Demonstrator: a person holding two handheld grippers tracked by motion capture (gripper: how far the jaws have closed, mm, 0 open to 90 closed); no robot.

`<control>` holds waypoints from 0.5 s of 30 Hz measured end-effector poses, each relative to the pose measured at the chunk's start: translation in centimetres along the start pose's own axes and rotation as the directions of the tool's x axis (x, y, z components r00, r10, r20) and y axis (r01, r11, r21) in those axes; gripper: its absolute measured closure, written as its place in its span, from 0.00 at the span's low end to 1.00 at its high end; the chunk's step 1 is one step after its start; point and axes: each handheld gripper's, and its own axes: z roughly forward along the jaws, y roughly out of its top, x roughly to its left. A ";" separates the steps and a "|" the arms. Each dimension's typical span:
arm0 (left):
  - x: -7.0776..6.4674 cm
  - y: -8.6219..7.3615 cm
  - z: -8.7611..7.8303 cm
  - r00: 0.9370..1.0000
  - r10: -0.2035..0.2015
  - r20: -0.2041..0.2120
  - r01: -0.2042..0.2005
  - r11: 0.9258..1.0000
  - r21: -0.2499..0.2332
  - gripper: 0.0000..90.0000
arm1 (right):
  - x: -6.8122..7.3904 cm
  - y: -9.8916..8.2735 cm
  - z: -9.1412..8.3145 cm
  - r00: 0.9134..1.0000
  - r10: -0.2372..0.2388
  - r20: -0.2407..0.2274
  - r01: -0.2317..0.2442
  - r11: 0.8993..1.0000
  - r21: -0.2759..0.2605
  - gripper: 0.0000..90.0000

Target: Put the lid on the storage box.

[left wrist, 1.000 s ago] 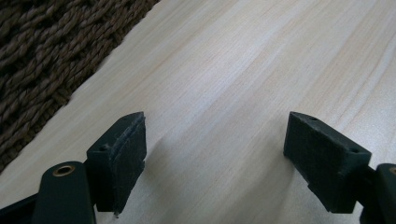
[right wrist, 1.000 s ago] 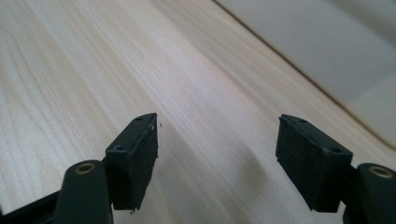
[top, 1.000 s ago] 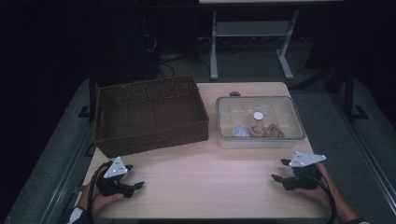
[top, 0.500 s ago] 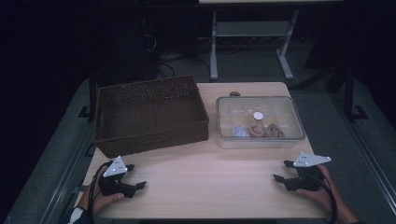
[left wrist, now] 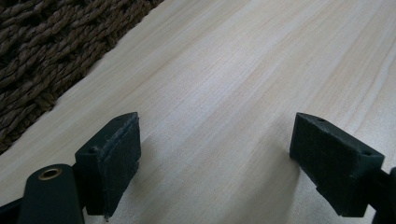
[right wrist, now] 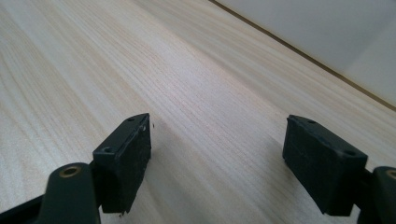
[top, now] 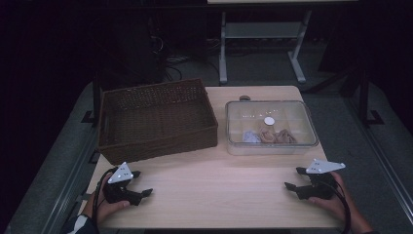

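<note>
Left gripper (top: 141, 183): down by the near left corner of the table (top: 219, 195), jaws spread wide with just bare wood between them. They've just been opening, and nothing is held as far as we can see.
Right gripper (top: 292, 178): by the near right corner, jaws also wide apart and just been opening, gripping nothing. In its own view we see the table's edge running past.
Wicker basket (top: 156, 119): sits at the far left part of the table, near the left gripper but not touching it. Its weave fills the corner of the left gripper view.
Clear lidded box (top: 270, 126): far right part of the table, just beside the basket, well apart from both grippers.
Stuff in the box: a few small pale and brownish bits (top: 272, 136) under the lid. Honestly too murky for us to name them.
</note>
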 end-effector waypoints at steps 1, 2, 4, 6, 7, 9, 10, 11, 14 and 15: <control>0.0 0.0 0.0 1.000 -0.001 -0.001 0.001 1.000 0.000 0.17 | 0.0 0.0 0.0 1.000 -0.001 0.000 0.001 1.000 0.000 0.25; 0.0 0.0 0.0 1.000 -0.003 -0.001 0.003 1.000 -0.001 0.17 | 0.0 0.0 0.0 1.000 0.001 0.001 -0.001 1.000 0.000 0.25; 0.0 0.0 0.0 1.000 -0.002 -0.002 0.002 1.000 -0.001 0.17 | 0.0 0.0 0.0 1.000 0.001 0.005 -0.001 1.000 0.002 0.25; 0.0 0.0 0.0 1.000 -0.003 -0.001 0.003 1.000 -0.001 0.17 | 0.0 0.0 0.0 1.000 0.003 0.008 -0.003 1.000 0.002 0.24; 0.0 0.0 0.0 1.000 -0.009 -0.001 0.009 1.000 -0.006 0.17 | 0.0 0.0 0.0 1.000 0.003 0.009 -0.003 1.000 0.002 0.24; 0.0 0.0 0.0 1.000 -0.004 0.000 0.004 1.000 -0.002 0.17 | 0.0 0.0 0.0 1.000 0.005 0.010 -0.005 1.000 0.001 0.24; 0.0 0.0 0.0 1.000 -0.006 -0.002 0.006 1.000 -0.004 0.17 | 0.0 0.0 0.0 1.000 0.009 0.011 -0.009 1.000 0.002 0.24; -0.1 -0.1 0.0 1.000 -0.009 -0.004 0.009 1.000 -0.006 0.17 | 0.0 0.0 0.0 1.000 0.008 0.011 -0.008 1.000 0.002 0.24; 0.0 -0.1 -0.1 1.000 -0.005 -0.008 0.005 1.000 0.000 0.17 | 0.0 0.0 0.0 1.000 0.007 0.014 -0.007 1.000 0.001 0.24; 0.0 -0.1 -0.1 1.000 -0.006 -0.008 0.006 1.000 0.000 0.17 | 0.0 0.0 0.0 1.000 0.008 0.016 -0.008 1.000 0.001 0.24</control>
